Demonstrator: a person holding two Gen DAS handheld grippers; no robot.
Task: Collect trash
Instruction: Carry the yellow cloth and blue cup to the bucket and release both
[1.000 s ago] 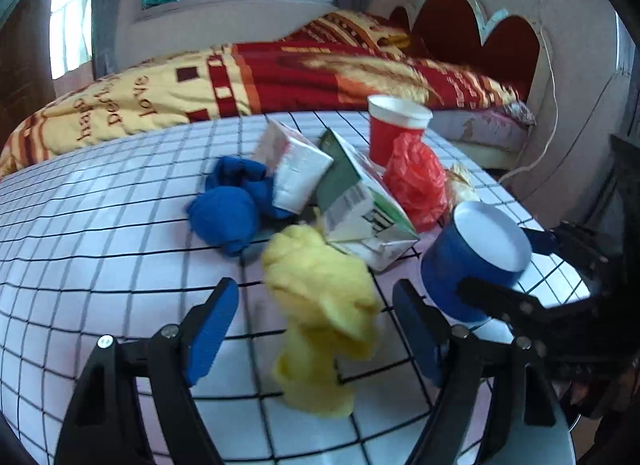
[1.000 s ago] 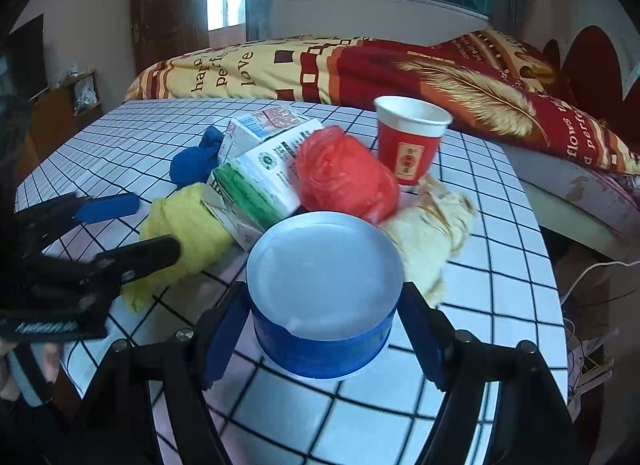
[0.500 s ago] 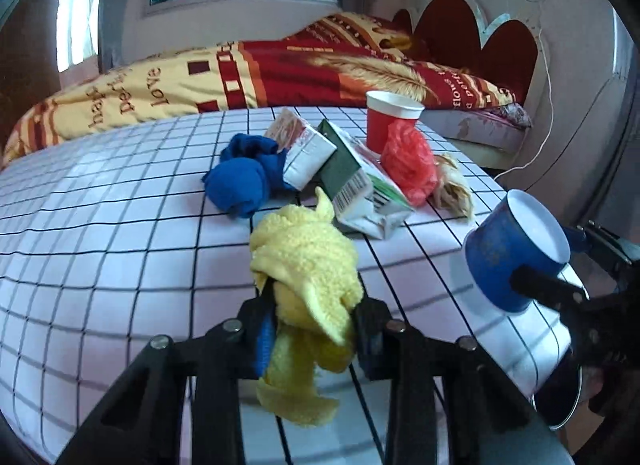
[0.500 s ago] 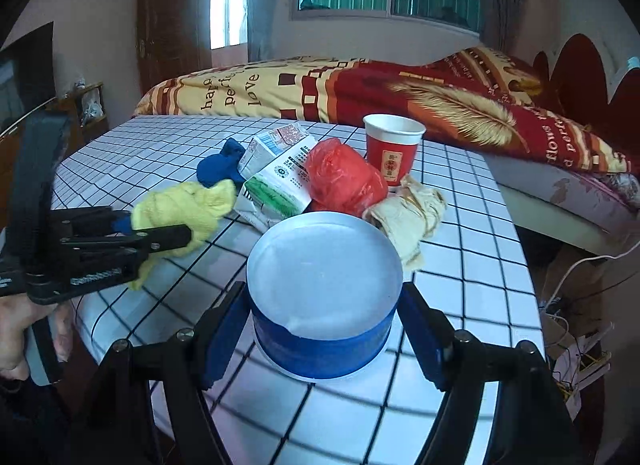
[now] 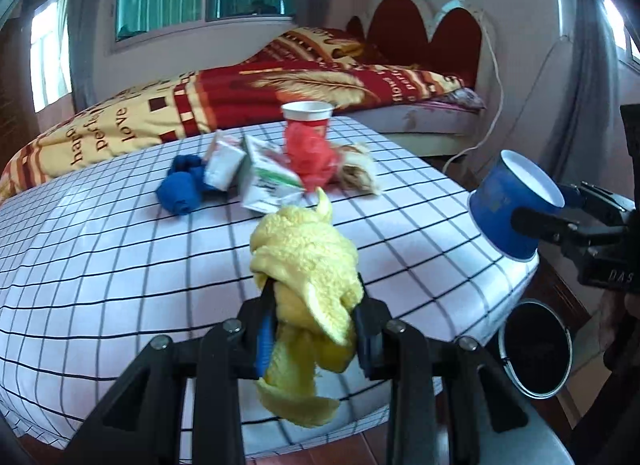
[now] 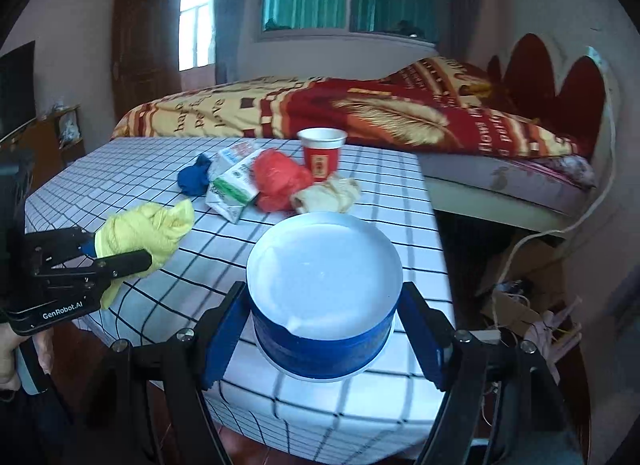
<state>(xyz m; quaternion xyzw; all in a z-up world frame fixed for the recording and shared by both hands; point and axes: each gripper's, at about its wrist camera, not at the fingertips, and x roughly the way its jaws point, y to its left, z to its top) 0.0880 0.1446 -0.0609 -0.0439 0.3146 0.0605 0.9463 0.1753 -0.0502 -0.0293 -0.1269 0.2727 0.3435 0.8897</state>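
Note:
My left gripper (image 5: 310, 329) is shut on a crumpled yellow cloth (image 5: 308, 265), held up over the near edge of the checked table (image 5: 120, 265). In the right wrist view that left gripper (image 6: 120, 251) and the yellow cloth (image 6: 148, 229) show at the left. My right gripper (image 6: 324, 339) is shut on a blue paper cup (image 6: 324, 293) with a white inside, lifted at the table's corner. The left wrist view shows the blue cup (image 5: 508, 213) tilted, above a round black bin (image 5: 536, 349) on the floor.
A pile lies on the table: a blue cloth (image 6: 194, 181), two cartons (image 6: 232, 185), a red plastic bag (image 6: 278, 181), a red paper cup (image 6: 322, 153) and a beige wrapper (image 6: 328, 195). A bed (image 6: 360, 113) stands behind. Cables and a box (image 6: 516, 305) lie on the floor at the right.
The left gripper shut on the yellow cloth and drew it back off the table. The right gripper pulled back with the blue cup to the table's corner; the bin came into view.

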